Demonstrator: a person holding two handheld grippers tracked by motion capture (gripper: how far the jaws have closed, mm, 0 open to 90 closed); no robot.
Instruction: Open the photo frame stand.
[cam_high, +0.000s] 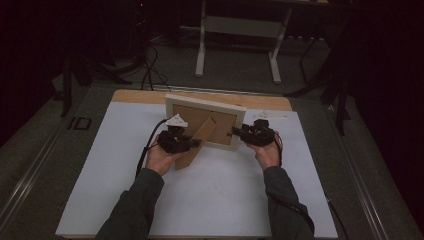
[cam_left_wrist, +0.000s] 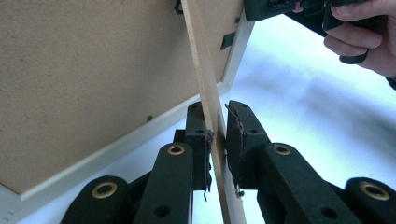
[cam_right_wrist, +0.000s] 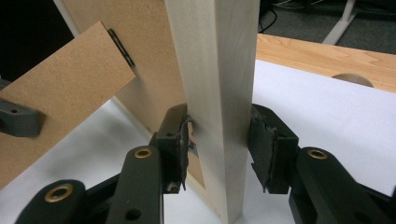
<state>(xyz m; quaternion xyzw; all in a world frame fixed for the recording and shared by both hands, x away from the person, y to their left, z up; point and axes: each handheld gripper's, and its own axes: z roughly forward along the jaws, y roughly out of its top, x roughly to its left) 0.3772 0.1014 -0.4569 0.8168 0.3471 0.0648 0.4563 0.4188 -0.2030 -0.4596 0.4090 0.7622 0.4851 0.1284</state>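
Picture frame (cam_high: 205, 120) upright; left gripper (cam_high: 196, 143) clamps its easel stand (cam_left_wrist: 208, 100) behind it, right gripper (cam_high: 235, 131) clamps frame's side edge.

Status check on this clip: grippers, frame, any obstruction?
Left gripper shut on stand leg. Right gripper clamps picture frame edge. Frame upright, nothing blocking.

Both grippers, left gripper (cam_high: 196, 143) and right gripper (cam_high: 235, 131), are black with brass-ringed pivot holes and worn jaw pads; the left has a grey three-cornered plate (cam_high: 176, 120). Dark grey-green sleeves (cam_high: 134, 205) cover both forearms.
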